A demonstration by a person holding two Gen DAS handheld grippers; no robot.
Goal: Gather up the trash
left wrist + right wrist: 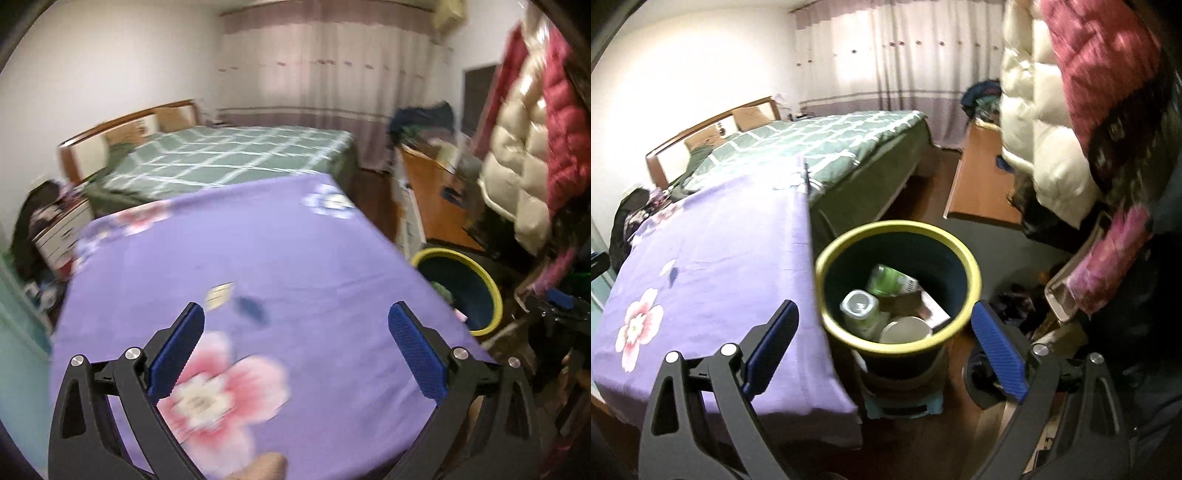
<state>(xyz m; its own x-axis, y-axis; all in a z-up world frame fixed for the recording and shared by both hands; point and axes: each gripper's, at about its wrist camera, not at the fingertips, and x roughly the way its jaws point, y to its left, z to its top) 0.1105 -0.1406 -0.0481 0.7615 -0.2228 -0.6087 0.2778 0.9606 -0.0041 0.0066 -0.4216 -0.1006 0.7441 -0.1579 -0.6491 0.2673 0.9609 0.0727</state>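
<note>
A purple flowered cloth covers a flat surface. Two small scraps lie on it: a pale paper piece and a dark blue piece. My left gripper hangs open above the cloth, just short of the scraps, with nothing between its fingers. A dark bin with a yellow rim stands beside the cloth's right edge. It holds green bottles, a round can and a box. My right gripper is open and empty above the bin. From this side the scraps show far to the left.
The bin rests on a small teal stool. A bed with a green checked cover lies beyond the cloth. Puffy coats hang at the right over a wooden desk. White drawers stand at the left.
</note>
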